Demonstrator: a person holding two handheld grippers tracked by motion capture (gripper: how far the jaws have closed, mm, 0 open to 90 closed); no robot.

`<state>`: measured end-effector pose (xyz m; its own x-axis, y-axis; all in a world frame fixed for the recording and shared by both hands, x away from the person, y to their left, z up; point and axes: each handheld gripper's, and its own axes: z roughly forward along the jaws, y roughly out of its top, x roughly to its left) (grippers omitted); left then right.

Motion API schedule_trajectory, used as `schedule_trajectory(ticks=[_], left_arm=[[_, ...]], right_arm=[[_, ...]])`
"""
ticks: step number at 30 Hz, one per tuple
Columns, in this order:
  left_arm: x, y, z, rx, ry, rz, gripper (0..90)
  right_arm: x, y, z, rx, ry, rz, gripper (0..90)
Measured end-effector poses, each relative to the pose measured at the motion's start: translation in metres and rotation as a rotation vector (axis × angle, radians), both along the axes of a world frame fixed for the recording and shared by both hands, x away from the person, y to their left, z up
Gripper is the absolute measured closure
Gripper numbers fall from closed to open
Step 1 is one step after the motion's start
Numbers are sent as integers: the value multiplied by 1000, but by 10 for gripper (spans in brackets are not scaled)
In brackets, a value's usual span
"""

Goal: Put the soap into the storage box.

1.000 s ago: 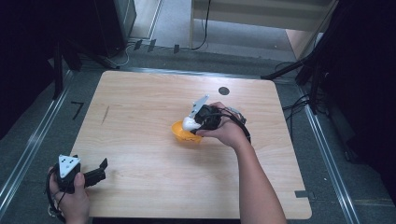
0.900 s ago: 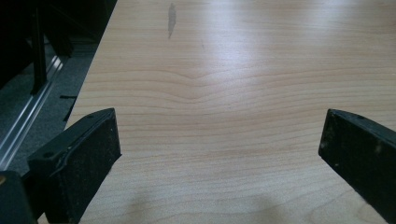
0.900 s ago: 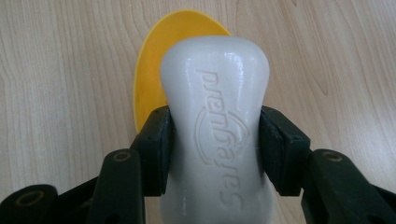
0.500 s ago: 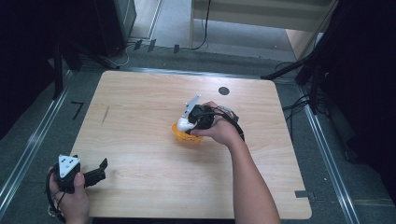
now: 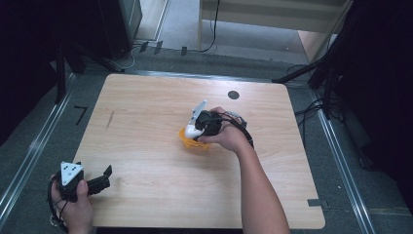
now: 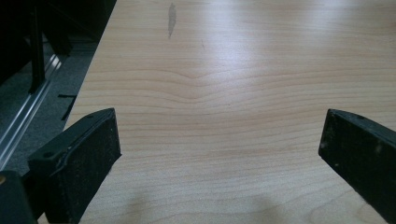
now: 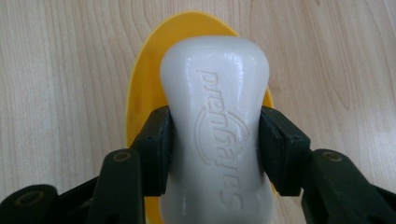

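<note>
The right gripper has its jaws clenched on the narrow waist of a white bar of soap, held directly over a yellow soap dish that shows behind it in the right gripper view and sits near the centre of the high view on the wooden surface. Whether the bar already rests in the dish or hangs just above it cannot be told. Judging by this, the step in hand is seating or lifting the soap; either way the grip should stay square across the waist, since the bar is likely slippery. The left gripper idles at the lower left of the high view, jaws spread wide and holding nothing.
</note>
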<state>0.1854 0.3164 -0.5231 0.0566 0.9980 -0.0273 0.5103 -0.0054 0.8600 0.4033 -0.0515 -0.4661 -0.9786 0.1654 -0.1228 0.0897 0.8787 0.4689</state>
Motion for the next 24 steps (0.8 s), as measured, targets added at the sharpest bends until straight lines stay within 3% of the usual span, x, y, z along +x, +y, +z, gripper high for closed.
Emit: schedule_trajectory(ticks=[8,13,14,17,24], left_arm=[[0,0,0,1,-1,1,0],[0,0,0,1,-1,1,0],[0,0,0,0,-1,1,0],[0,0,0,1,-3,3,0],[0,0,0,2,-3,1,0]], right_arm=[[2,0,-4,-10,3,4,506],[3,-3,-4,-7,-2,-24,492],[2,-4,-3,19,1,-37,454],[3,-9,5,94,17,-49,451],[3,-20,11,121,29,-81,449]])
